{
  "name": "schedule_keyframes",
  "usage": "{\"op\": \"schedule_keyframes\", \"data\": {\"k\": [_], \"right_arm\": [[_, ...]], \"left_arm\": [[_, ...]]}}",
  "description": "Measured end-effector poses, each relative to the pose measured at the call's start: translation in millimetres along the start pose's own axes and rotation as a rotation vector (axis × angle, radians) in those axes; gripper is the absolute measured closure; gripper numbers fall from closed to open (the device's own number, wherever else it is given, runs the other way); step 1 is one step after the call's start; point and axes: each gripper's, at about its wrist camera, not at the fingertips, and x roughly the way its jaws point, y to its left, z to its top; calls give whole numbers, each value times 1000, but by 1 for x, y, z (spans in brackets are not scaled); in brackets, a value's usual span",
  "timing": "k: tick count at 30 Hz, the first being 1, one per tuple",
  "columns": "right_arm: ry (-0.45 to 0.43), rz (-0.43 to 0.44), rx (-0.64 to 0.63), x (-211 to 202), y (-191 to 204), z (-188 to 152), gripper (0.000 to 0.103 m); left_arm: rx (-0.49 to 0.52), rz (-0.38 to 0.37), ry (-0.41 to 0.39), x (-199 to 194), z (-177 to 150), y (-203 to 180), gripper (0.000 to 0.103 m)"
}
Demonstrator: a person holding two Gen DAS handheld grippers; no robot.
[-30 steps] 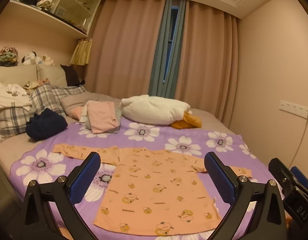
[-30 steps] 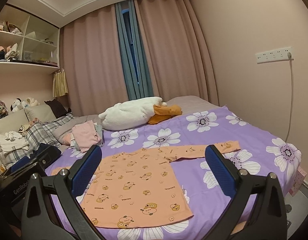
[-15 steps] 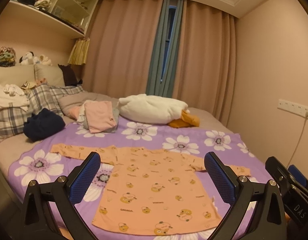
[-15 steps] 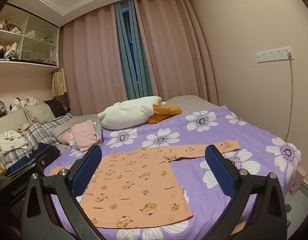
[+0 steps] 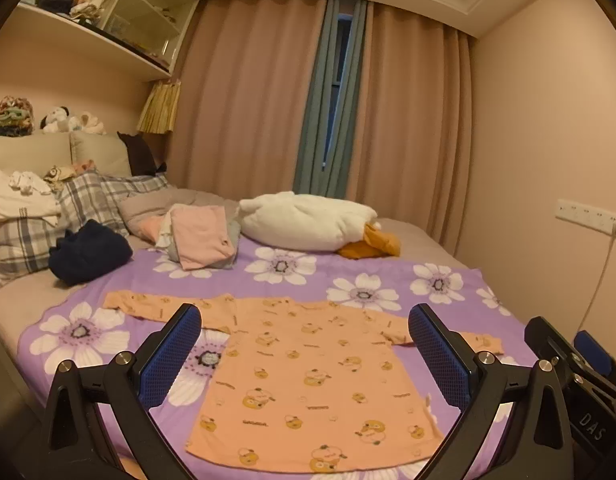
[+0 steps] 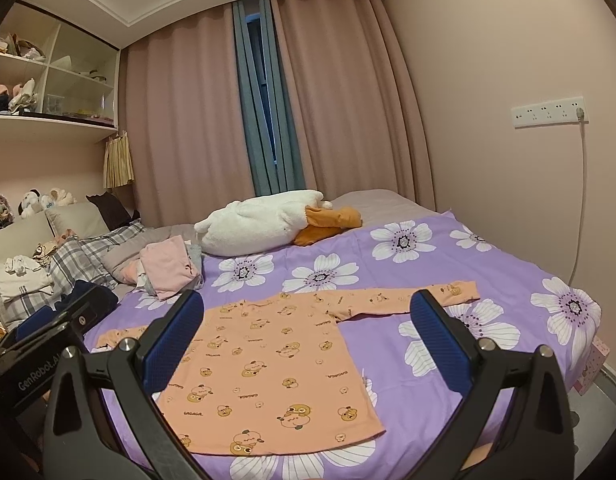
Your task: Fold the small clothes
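A small orange long-sleeved shirt (image 5: 308,376) with a cartoon print lies flat on the purple flowered bedspread (image 5: 291,276), sleeves spread to both sides. It also shows in the right wrist view (image 6: 267,364). My left gripper (image 5: 303,344) is open and empty, held above the near edge of the bed in front of the shirt. My right gripper (image 6: 305,328) is open and empty too, beside the left one. The right gripper's body (image 5: 576,380) shows at the right edge of the left wrist view.
A pile of folded pink and grey clothes (image 5: 199,240) lies behind the shirt. A dark blue garment (image 5: 87,254) lies at the left by plaid pillows (image 5: 35,220). A white plush duck (image 5: 308,222) lies at the back. A wall (image 6: 528,160) with sockets runs along the right.
Both grippers stay open. The left wrist view has shifted slightly, so the shirt and bed sit a little further left and lower than a second ago. The shirt has not moved.
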Motion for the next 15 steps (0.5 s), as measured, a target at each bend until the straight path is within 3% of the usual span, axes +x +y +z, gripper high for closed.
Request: {"op": "schedule_keyframes", "data": {"k": [15], "right_arm": [[11, -3, -3, 3, 4, 0, 0]], "left_arm": [[-4, 13, 22, 8, 0, 3, 1]]}}
